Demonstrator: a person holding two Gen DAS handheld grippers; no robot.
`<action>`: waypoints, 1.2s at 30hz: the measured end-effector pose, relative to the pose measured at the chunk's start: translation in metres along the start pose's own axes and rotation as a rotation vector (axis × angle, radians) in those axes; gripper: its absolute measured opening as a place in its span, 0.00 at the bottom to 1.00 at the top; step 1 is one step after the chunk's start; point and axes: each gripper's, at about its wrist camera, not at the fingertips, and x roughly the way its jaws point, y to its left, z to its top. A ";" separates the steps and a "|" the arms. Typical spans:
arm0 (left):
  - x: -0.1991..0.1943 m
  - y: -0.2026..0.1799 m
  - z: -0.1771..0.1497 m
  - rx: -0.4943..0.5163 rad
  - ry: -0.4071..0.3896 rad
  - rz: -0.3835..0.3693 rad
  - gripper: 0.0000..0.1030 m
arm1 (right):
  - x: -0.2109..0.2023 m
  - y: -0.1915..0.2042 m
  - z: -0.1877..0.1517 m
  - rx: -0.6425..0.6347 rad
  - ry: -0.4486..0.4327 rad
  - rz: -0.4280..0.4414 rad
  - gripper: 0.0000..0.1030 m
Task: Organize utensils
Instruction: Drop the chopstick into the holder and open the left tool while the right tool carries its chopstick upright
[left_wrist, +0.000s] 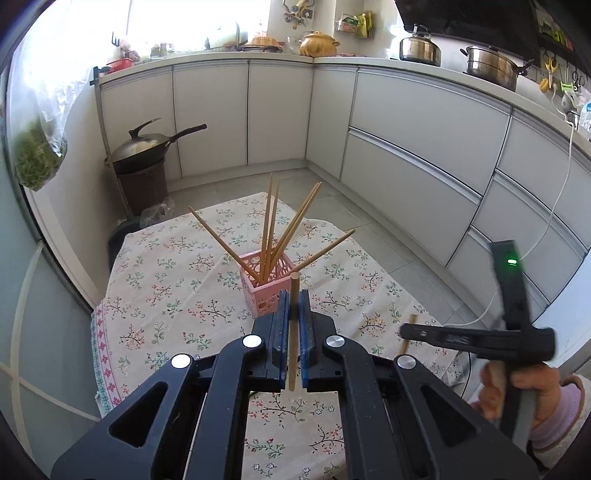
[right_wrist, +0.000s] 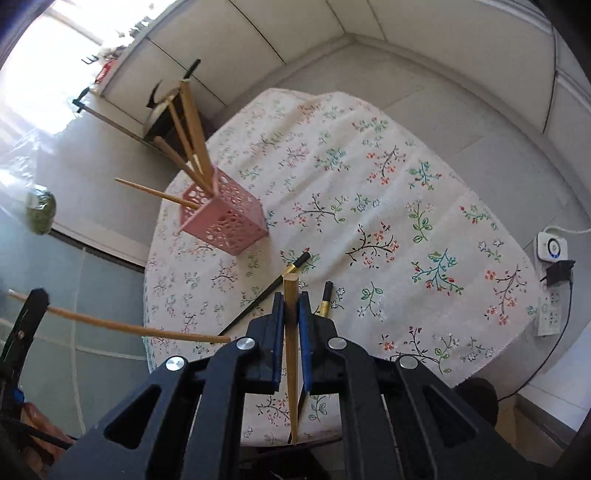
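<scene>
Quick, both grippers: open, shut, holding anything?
Left gripper: shut on a wooden chopstick.
Right gripper: shut on another wooden chopstick.

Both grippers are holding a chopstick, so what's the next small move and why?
Probably carry the left gripper forward over the pink holder and lower its wooden chopstick in. The holder sits just ahead and already holds the other wooden chopsticks.

Wok (left_wrist: 147, 142) on brown bin (left_wrist: 144, 184) by cabinets (left_wrist: 424, 122); kettle (left_wrist: 420, 46), steel pot (left_wrist: 491, 66), clay pot (left_wrist: 318, 43) up top; greens bag (left_wrist: 38, 155) hangs left.
</scene>
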 end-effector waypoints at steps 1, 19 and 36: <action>-0.001 0.000 0.000 -0.004 -0.002 0.002 0.04 | -0.008 0.002 -0.003 -0.012 -0.014 0.010 0.08; -0.018 0.022 0.026 -0.104 -0.093 0.065 0.04 | -0.110 0.049 0.000 -0.111 -0.180 0.156 0.08; -0.010 0.051 0.101 -0.246 -0.231 0.069 0.04 | -0.137 0.056 0.048 -0.097 -0.238 0.201 0.08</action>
